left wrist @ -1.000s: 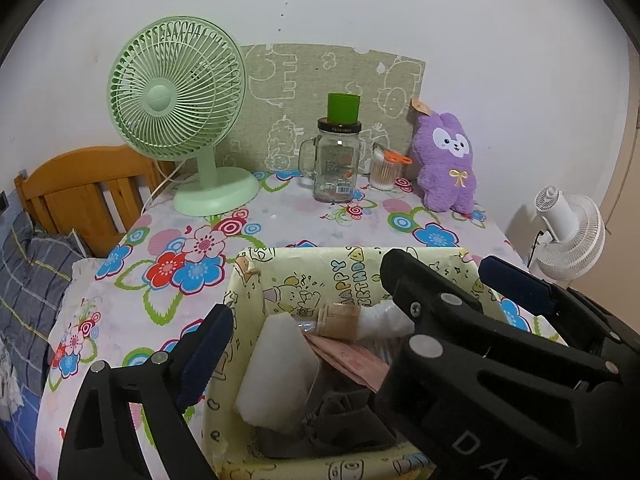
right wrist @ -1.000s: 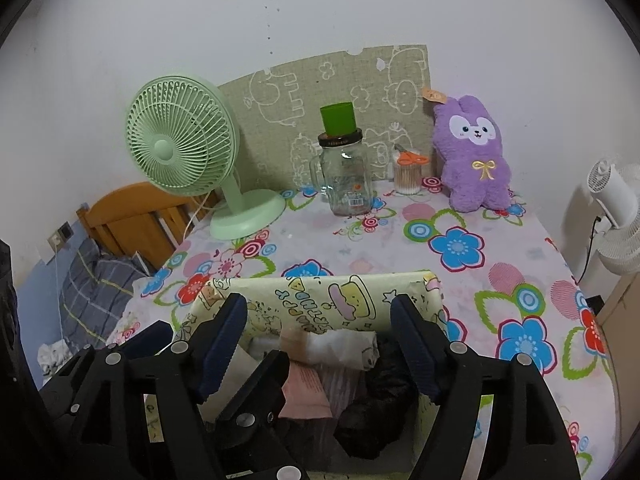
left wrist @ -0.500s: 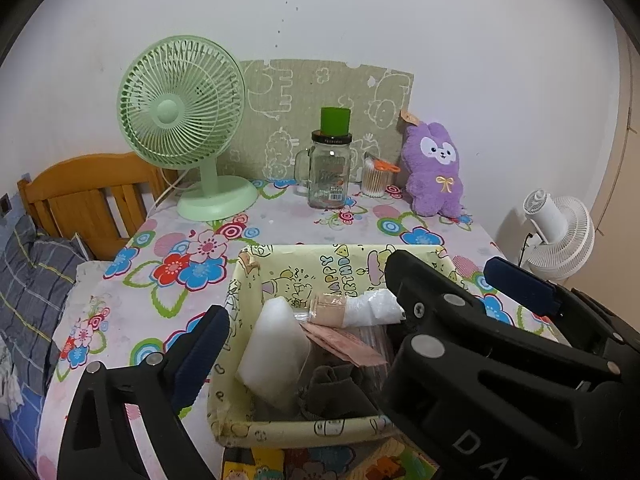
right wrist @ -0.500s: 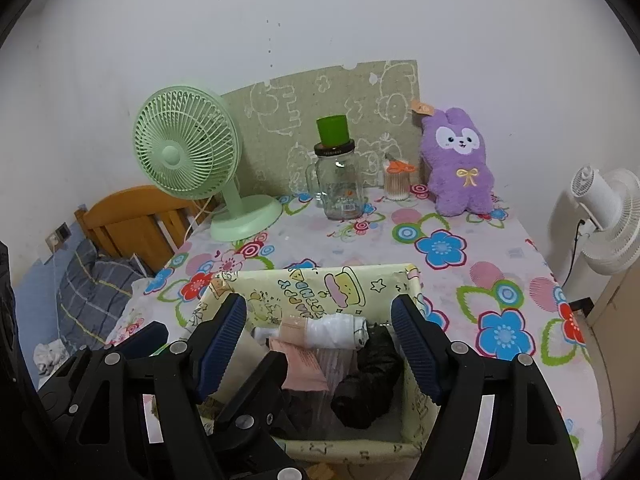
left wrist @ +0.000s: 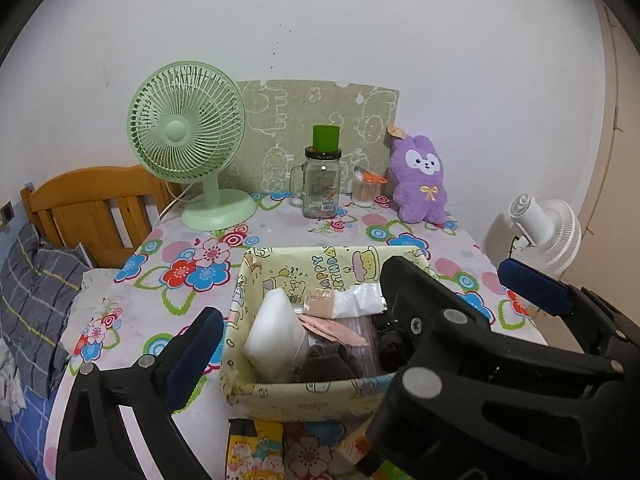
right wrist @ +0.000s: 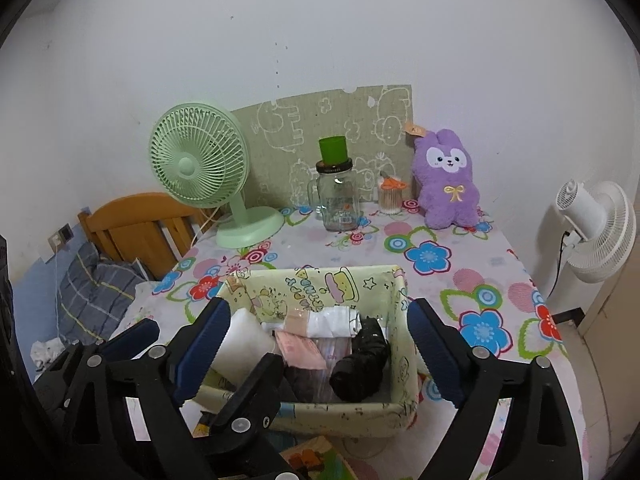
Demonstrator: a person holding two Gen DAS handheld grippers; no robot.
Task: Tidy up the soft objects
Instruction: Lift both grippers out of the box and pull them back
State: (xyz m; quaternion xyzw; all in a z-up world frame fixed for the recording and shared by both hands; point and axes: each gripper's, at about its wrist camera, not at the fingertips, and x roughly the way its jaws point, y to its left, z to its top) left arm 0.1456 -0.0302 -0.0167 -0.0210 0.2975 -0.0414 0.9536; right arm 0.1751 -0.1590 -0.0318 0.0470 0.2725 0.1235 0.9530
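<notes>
Risk first, judged from the layout: a careless sweep toward the far-left green desk fan (left wrist: 186,120) or the glass jar (left wrist: 322,184) with its green cup on top could topple either one, both tall and light-looking. Snagging the thin cardboard rim of the yellow box (left wrist: 312,258) on a low pass would likely drag or tip it, spilling the soft bundles. On the left, left gripper (left wrist: 360,312) opening, jaws spread wide, nothing pinched; box just ahead and below, largely between its two arms, not touched. White foam block (left wrist: 276,328) at the box's left side, pink folded cloth (right wrist: 300,350) and white roll (right wrist: 334,320) mid-box, black bundle (right wrist: 362,364) at its right. Right gripper (right wrist: 316,340) also opening, empty, straddling the box's near part without contact. Purple plush rabbit (right wrist: 448,184) well apart, upright against the back wall on the flowered tablecloth (right wrist: 480,280).
</notes>
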